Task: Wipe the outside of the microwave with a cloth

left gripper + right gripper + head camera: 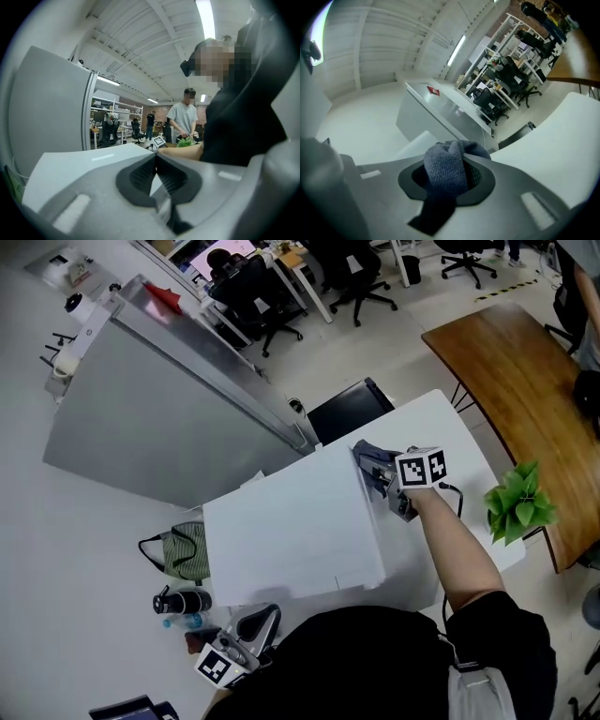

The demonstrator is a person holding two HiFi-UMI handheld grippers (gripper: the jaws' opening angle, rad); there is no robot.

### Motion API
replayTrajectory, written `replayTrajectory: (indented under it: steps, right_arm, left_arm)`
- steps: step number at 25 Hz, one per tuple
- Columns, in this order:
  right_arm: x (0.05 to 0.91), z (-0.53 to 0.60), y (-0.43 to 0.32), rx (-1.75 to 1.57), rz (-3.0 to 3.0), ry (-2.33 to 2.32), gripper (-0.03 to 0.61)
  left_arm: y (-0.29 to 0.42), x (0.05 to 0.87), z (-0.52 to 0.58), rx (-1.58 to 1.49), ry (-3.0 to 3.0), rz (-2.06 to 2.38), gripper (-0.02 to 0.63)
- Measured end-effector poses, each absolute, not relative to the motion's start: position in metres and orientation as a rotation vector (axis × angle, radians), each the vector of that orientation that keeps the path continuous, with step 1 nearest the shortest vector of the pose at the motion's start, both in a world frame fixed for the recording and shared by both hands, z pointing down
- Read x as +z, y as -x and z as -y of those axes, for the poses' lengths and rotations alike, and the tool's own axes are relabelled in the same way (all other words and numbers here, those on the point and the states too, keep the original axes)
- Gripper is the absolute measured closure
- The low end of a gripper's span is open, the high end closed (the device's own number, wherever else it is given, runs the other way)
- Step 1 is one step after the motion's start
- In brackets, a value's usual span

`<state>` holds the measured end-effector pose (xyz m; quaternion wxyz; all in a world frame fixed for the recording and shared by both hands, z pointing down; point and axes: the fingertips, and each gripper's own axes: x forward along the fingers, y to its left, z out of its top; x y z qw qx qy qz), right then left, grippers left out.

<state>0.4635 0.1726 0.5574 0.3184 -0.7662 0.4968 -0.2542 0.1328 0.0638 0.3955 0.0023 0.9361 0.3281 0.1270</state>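
The white microwave (291, 531) stands on a white table (450, 427), and I look down on its top. My right gripper (377, 472) is at the microwave's upper right edge, shut on a grey-blue cloth (366, 456) that lies against that side. In the right gripper view the cloth (446, 169) bulges out between the jaws, with a loose end hanging below. My left gripper (265, 615) hangs low at the microwave's near left corner, close to the person's body. In the left gripper view its pads (140, 174) meet with nothing between them.
A grey partition panel (159, 418) rises behind the microwave. A black chair (349, 409) is tucked at the table's far edge. To the right are a green plant (517, 502) and a wooden table (525, 381). A bag (183, 554) and a bottle (180, 601) sit at left.
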Motion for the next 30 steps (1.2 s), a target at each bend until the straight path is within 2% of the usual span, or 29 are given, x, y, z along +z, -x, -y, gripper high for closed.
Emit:
replayTrajectory:
  steps: [10, 14, 18, 23, 25, 30]
  right_arm:
    - [0.743, -0.167, -0.475, -1.313, -1.2, 2.176, 0.503]
    - [0.766, -0.169, -0.477, -1.441, -1.177, 2.248, 0.511]
    - [0.717, -0.171, -0.47, -1.287, -1.253, 2.266, 0.502]
    - [0.544, -0.201, -0.432, -0.704, -1.384, 2.039, 0.5]
    - [0.503, -0.201, -0.419, -0.562, -1.444, 1.971, 0.5]
    - [0.527, -0.185, -0.418, -0.613, -1.445, 1.914, 0.5]
  left_arm:
    - [-0.136, 0.405, -0.071, 0.442, -2.965, -1.022, 0.611]
    - [-0.137, 0.404, -0.077, 0.426, -2.96, -1.042, 0.611]
    - [-0.139, 0.402, -0.08, 0.408, -2.944, -1.051, 0.611]
    - [-0.141, 0.403, -0.077, 0.401, -2.94, -1.053, 0.611]
    - [-0.142, 0.405, -0.079, 0.405, -2.933, -1.068, 0.611]
    - [-0.142, 0.404, -0.081, 0.408, -2.935, -1.087, 0.611]
